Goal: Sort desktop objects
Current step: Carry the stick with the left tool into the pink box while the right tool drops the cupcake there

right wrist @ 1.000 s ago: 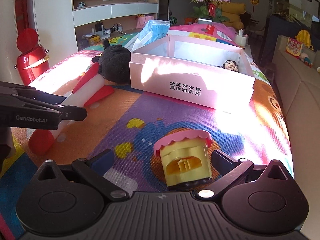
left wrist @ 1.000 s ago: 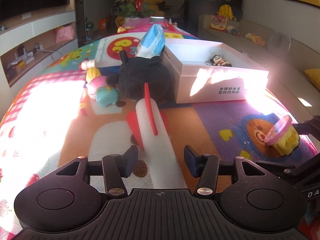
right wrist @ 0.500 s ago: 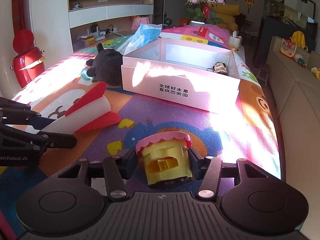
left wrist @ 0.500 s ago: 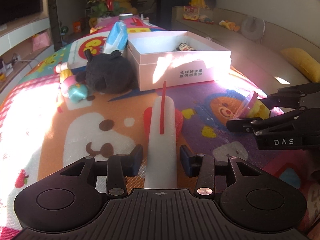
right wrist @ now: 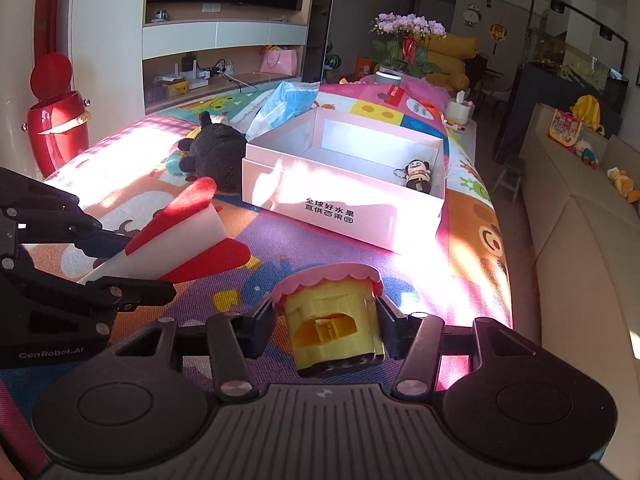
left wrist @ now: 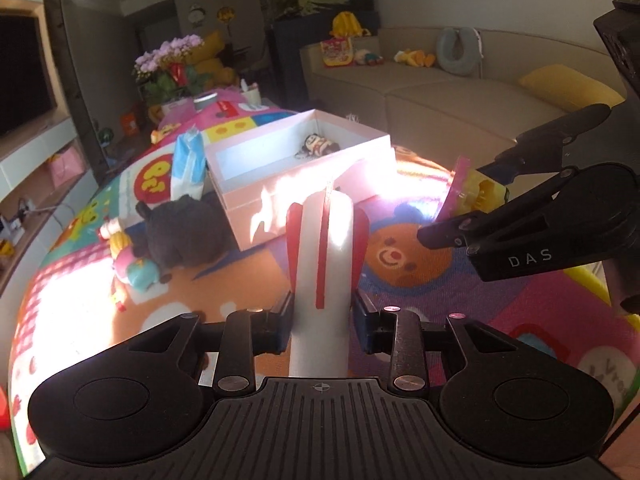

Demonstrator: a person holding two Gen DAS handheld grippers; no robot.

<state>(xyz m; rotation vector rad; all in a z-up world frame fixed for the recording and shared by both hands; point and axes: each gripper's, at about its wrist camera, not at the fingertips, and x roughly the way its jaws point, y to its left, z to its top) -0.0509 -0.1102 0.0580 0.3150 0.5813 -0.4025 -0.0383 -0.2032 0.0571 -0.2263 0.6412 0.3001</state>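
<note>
A white foam rocket with red fins sticks forward from my left gripper, which is shut on its body and holds it above the colourful play mat. My right gripper is shut on a yellow toy house with a pink scalloped roof, also off the mat. In the left wrist view the right gripper and its toy house hang at the right. In the right wrist view the left gripper with the rocket is at the left. The open pink box lies ahead of both.
A small figurine lies inside the box. A black plush and a blue packet sit by the box's left side, with small pastel toys further left. A red bin stands off the mat; a sofa runs along the right.
The left jaws have closed onto the rocket and raised it, rolling it fin-up. The right jaws closed on the toy house and lifted it. Both views sit higher above the mat.
</note>
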